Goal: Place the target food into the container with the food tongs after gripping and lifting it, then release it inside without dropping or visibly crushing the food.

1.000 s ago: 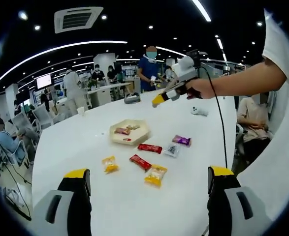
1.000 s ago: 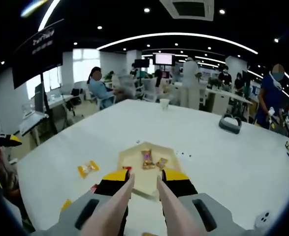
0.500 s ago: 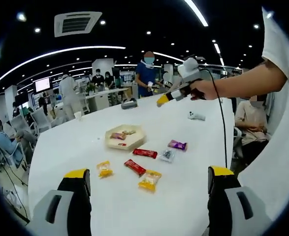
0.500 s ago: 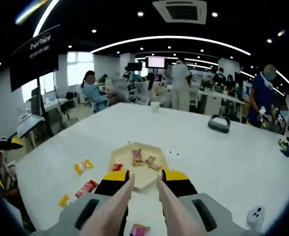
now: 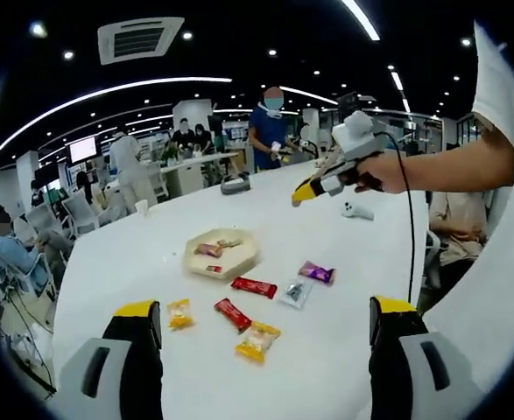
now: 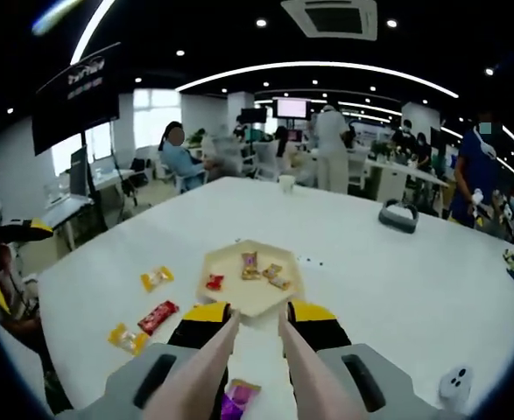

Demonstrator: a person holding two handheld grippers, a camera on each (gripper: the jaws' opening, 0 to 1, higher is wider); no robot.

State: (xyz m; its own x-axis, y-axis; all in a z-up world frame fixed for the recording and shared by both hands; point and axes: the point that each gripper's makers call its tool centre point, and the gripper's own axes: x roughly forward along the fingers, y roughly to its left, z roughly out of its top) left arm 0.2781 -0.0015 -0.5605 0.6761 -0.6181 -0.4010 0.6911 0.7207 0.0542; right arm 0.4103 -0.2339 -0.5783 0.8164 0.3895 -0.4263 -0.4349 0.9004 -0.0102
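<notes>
Loose snack packets (image 5: 254, 286) beside tray (image 5: 239, 259)

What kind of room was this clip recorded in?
Most likely a large open-plan office or lab. Ceiling light strips and an air-conditioning vent run overhead, rows of desks with office chairs stand behind, and wrapped snacks lie around a hexagonal tray on a big white table.

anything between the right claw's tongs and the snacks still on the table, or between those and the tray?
Nothing visible. The tongs in the right claw hang above the white table, and the purple packet lies just beneath them. The table is bare between the loose snacks and the hexagonal tray.
</notes>
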